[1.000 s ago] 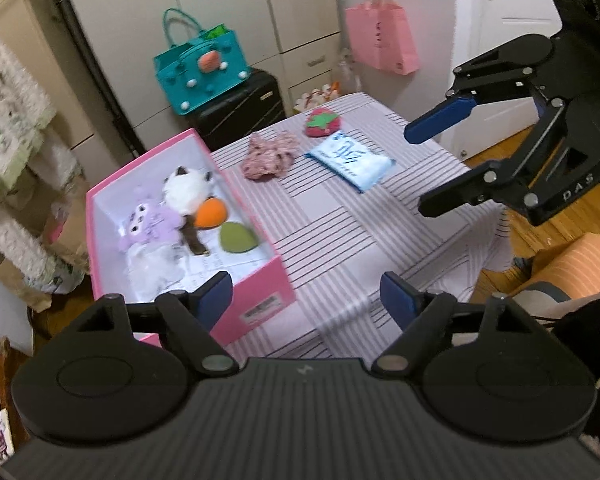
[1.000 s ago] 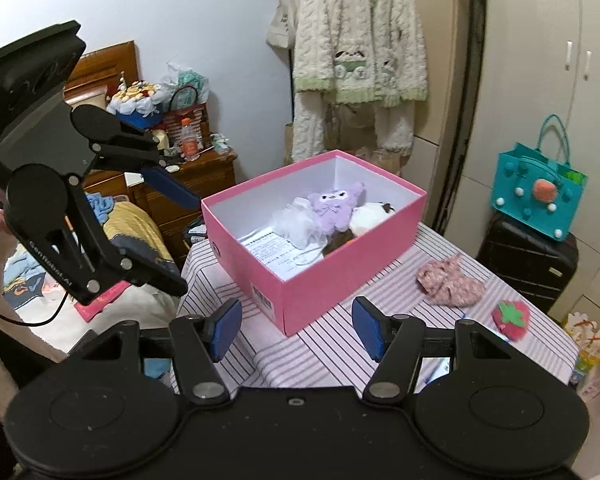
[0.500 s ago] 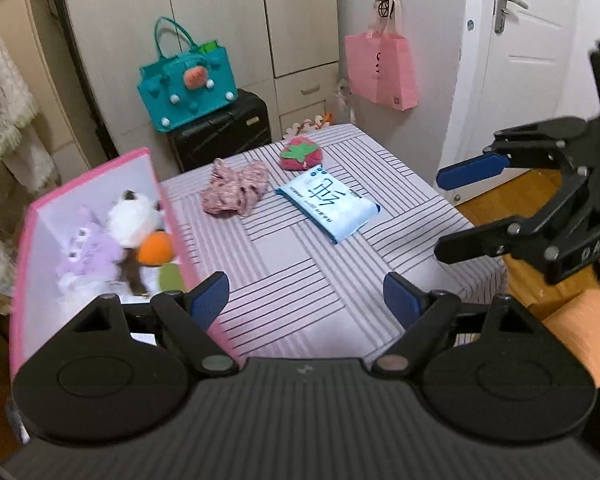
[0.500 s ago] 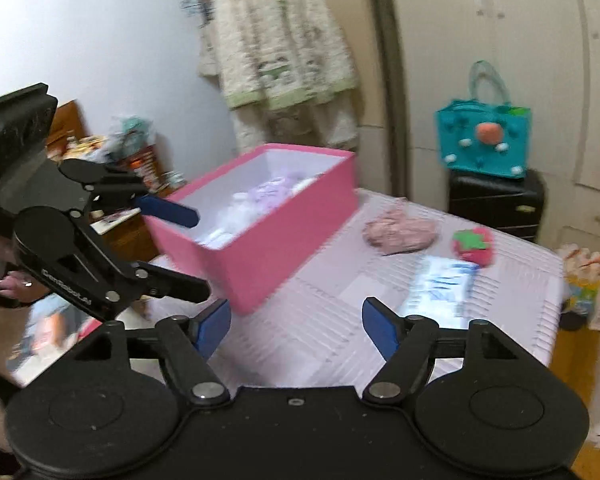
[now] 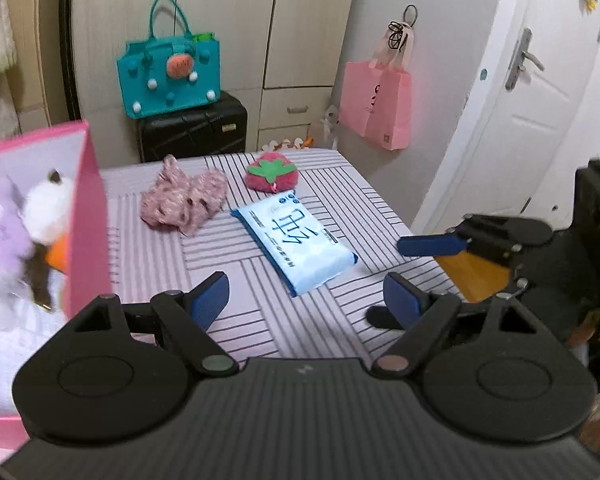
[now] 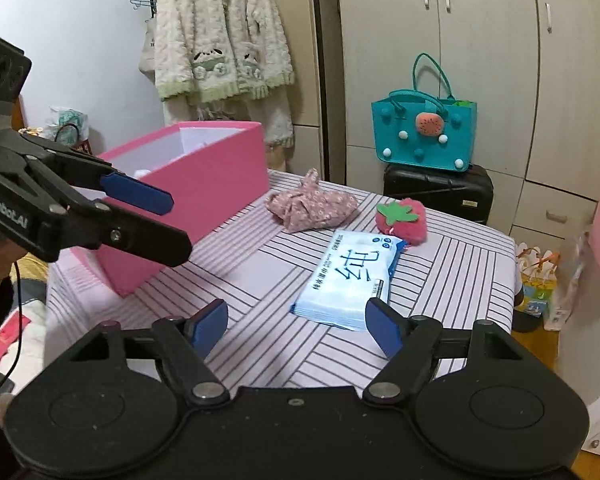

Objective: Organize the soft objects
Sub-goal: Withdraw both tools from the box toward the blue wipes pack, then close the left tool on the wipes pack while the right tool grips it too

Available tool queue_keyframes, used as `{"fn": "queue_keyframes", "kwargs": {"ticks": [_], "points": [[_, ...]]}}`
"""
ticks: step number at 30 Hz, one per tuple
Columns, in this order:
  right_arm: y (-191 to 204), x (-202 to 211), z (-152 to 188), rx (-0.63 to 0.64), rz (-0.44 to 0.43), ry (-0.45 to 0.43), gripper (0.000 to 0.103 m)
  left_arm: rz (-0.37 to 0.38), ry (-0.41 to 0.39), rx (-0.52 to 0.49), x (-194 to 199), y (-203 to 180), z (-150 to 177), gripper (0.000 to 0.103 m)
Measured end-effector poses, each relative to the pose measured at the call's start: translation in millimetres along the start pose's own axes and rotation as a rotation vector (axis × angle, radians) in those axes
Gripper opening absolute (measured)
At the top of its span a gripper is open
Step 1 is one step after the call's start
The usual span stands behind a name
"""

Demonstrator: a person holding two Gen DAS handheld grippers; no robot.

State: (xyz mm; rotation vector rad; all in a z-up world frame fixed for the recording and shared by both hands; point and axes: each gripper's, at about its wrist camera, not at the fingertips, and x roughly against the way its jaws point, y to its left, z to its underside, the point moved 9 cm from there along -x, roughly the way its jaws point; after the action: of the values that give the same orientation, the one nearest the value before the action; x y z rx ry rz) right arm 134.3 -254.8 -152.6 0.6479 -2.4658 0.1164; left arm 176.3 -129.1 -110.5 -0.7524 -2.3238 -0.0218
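A pink box (image 5: 86, 216) (image 6: 204, 196) stands at the table's left and holds several plush toys (image 5: 46, 204). On the striped cloth lie a pink floral cloth bundle (image 5: 184, 200) (image 6: 312, 206), a red strawberry plush (image 5: 274, 172) (image 6: 402, 216) and a blue tissue pack (image 5: 296, 240) (image 6: 350, 276). My left gripper (image 5: 306, 298) is open and empty, above the table's near edge, short of the pack. My right gripper (image 6: 296, 326) is open and empty, close to the pack's near end.
A teal felt bag (image 5: 168, 72) (image 6: 424, 132) sits on a black suitcase (image 5: 192, 130) (image 6: 438, 190) behind the table. A pink bag (image 5: 374, 100) hangs on the wall by a white door (image 5: 512, 120). A fluffy cardigan (image 6: 220, 36) hangs behind the box.
Both grippers have swung from the pink box toward the table's middle. The tissue pack, strawberry and cloth bundle now lie ahead of both. Both stayed open.
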Motion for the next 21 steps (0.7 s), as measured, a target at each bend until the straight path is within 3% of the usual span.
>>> {"fn": "queue_keyframes", "kwargs": {"ticks": [3, 7, 13, 21], "points": [[0, -8, 2, 0.013, -0.077, -0.042, 0.08, 0.017, 0.02, 0.033, -20, 3, 3, 0.083], [-3, -17, 1, 0.002, -0.106, -0.06, 0.08, 0.004, 0.012, 0.057, -40, 10, 1, 0.082], [-20, -41, 5, 0.032, -0.024, -0.034, 0.081, 0.002, -0.012, 0.122, -66, 16, -6, 0.08], [-36, -85, 12, 0.05, 0.035, 0.114, 0.081, -0.054, 0.032, 0.214, -111, 29, -12, 0.069]]}}
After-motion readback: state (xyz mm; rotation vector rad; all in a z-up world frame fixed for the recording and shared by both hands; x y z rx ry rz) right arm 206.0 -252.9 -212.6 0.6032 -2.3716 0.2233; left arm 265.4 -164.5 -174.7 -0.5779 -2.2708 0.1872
